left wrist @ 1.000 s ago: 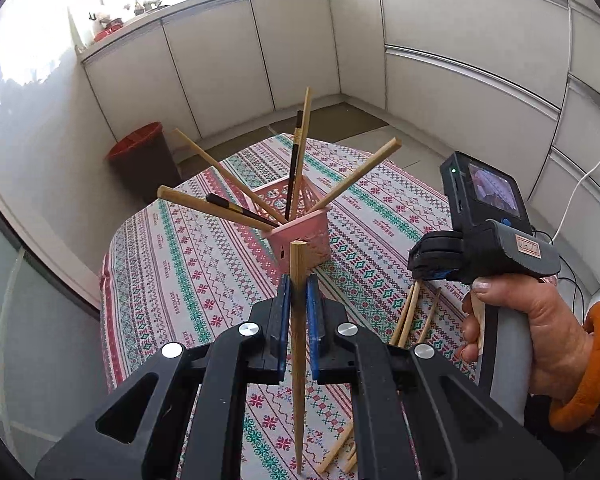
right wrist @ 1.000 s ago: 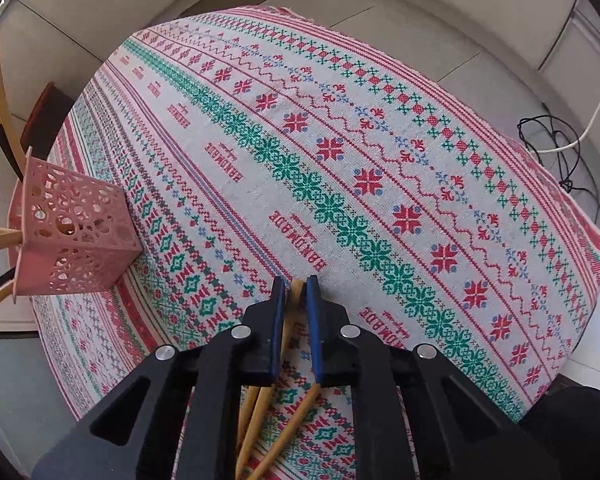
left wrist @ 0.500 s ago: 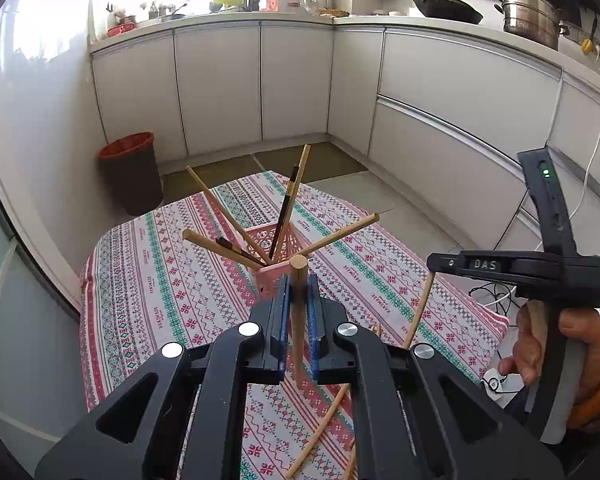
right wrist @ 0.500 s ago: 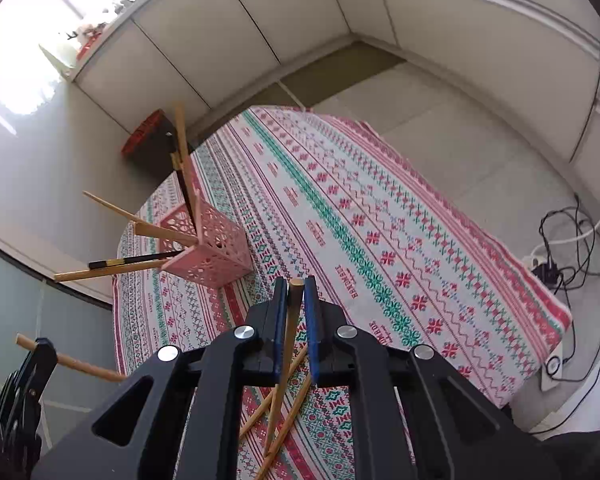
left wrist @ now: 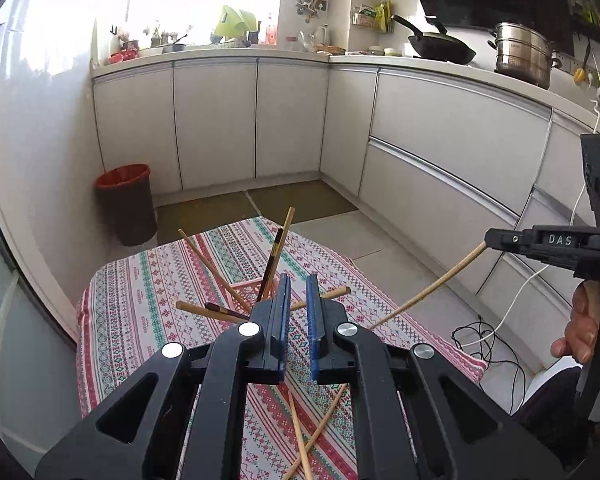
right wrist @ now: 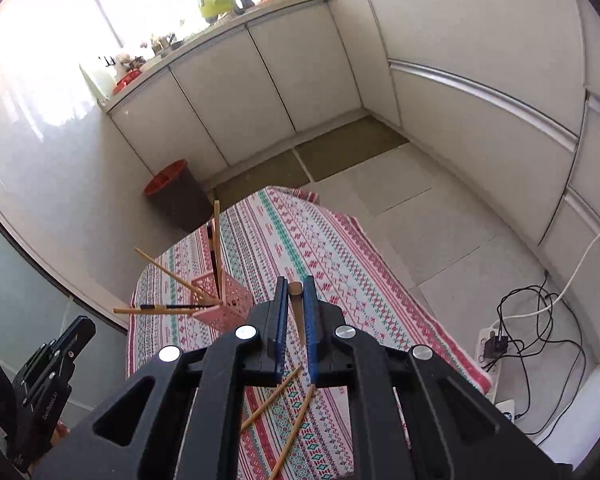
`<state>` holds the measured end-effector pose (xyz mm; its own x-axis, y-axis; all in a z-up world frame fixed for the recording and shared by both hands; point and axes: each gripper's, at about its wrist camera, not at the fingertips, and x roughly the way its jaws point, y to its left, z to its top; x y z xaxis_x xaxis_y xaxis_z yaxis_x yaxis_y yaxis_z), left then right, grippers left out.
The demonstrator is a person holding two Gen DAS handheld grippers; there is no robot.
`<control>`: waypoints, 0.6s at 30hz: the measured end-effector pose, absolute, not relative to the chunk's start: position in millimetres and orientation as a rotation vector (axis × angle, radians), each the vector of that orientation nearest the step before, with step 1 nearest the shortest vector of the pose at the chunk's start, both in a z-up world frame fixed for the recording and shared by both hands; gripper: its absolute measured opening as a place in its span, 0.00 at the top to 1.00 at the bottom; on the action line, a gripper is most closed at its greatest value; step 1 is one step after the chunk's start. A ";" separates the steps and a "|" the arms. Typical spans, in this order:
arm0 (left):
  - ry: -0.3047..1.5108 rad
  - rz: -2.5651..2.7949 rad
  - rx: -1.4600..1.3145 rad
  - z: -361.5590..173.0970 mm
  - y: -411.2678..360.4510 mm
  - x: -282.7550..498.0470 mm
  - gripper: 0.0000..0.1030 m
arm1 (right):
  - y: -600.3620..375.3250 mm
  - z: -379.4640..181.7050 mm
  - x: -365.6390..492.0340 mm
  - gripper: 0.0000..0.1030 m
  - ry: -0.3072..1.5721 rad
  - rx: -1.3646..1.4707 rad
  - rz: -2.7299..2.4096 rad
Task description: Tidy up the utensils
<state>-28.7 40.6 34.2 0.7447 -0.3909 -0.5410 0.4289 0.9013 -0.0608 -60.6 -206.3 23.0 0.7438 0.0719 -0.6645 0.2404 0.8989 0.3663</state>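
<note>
The right gripper (right wrist: pixel 296 300) clamped a wooden chopstick (right wrist: pixel 299 312) above the patterned tablecloth (right wrist: pixel 324 248); the left gripper (left wrist: pixel 297 300) stood nearly closed, apparently empty.

A: Patterned woven tablecloth (right wrist: pixel 324 248) is cloth, matt. Pale wooden chopsticks (right wrist: pixel 296 426) on it look bare, unvarnished.
B: Pink perforated basket (right wrist: pixel 226 300) is plastic, satin. Black gripper arms are matt plastic, blue finger pads (left wrist: pixel 314 312) ribbed, screws shiny metal.
A: White cabinet fronts (left wrist: pixel 216 124) are glossy. Steel stockpot (left wrist: pixel 524 56) is brushed metal.
</note>
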 end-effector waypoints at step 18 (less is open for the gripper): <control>1.453 -0.297 0.145 -190.6 18.8 56.3 0.69 | -217.5 32.6 -34.4 0.92 0.699 0.492 -0.053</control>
<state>56.3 18.8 -190.6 0.0891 -0.1116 -0.9898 0.2862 0.9547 -0.0819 -34.4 -217.5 32.6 0.7689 0.1147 -0.6290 0.2087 0.8849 0.4165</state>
